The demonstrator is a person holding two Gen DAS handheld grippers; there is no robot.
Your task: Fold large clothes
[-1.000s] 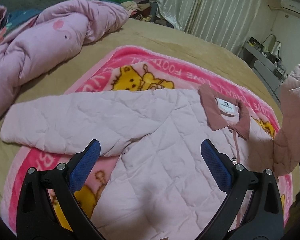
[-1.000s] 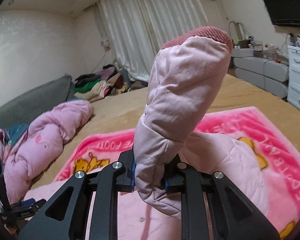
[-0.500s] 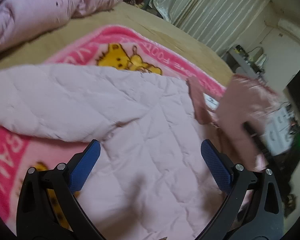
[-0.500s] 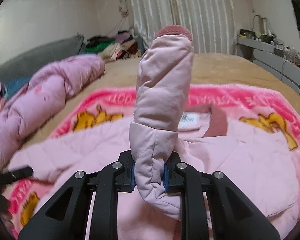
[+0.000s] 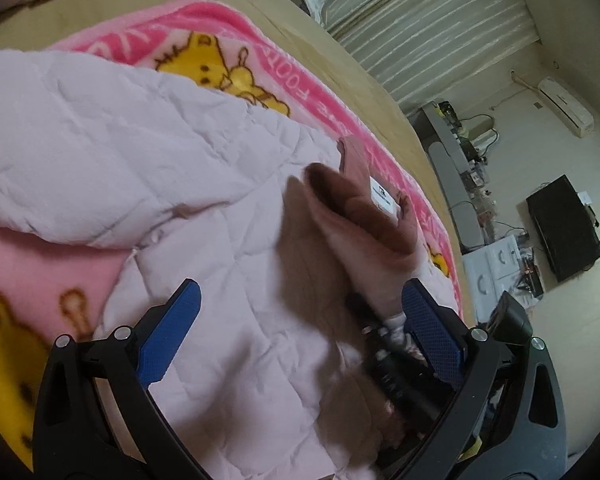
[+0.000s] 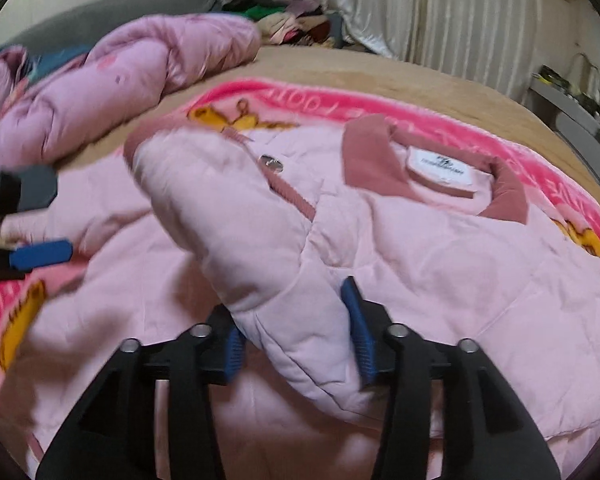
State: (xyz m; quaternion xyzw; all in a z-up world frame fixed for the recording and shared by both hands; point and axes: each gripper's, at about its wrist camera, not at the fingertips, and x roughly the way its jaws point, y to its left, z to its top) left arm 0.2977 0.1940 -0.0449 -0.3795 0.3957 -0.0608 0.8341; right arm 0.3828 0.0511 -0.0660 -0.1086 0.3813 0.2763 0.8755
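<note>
Right wrist: right gripper (image 6: 296, 340) just opening, sleeve (image 6: 240, 216) between pads (loose); left gripper (image 5: 296, 332) spread.

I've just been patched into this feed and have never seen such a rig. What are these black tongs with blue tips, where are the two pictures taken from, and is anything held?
No robot: a person holds a two-finger gripper in each hand, with a camera looking along its fingers. One view is from the left gripper, open and empty above the pink quilted jacket spread on a cartoon blanket. The other is from the right gripper; its jaws have just been opening, with the folded-over sleeve lying between them.
</note>
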